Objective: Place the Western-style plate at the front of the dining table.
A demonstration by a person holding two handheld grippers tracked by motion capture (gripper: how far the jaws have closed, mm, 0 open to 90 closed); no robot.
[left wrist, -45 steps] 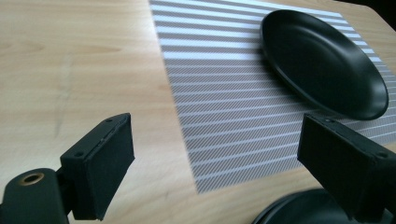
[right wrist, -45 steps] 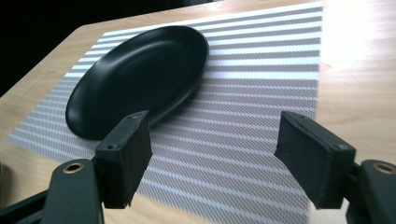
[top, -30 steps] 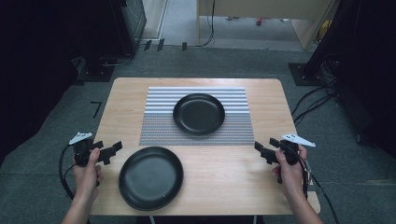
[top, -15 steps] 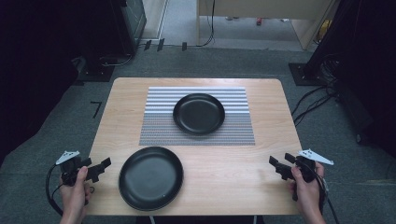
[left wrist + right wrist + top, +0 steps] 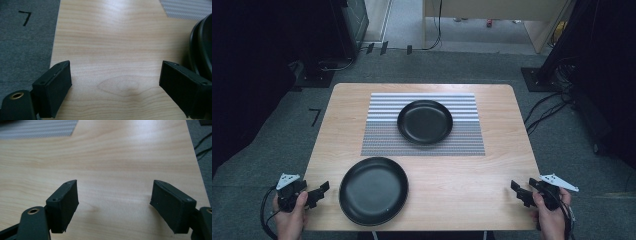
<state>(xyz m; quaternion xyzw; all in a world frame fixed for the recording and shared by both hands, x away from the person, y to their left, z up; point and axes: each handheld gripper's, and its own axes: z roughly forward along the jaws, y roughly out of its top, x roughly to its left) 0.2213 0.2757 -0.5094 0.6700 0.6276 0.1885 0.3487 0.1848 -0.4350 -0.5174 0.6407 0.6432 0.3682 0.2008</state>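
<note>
Here, left gripper [image 5: 318, 190] spread wide and empty at the tabletop's [image 5: 502, 170] near-left corner, right gripper [image 5: 519, 190] likewise at its near-right corner, black plate [image 5: 373, 190] by the near edge, second plate [image 5: 425, 122] on striped mat [image 5: 382, 135] toward the far edge.

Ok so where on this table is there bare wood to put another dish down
Bare wood lies right of the near black plate, between it and the right tool, below the striped placemat. Narrow strips flank the mat. The mat's middle holds the far black plate.
</note>
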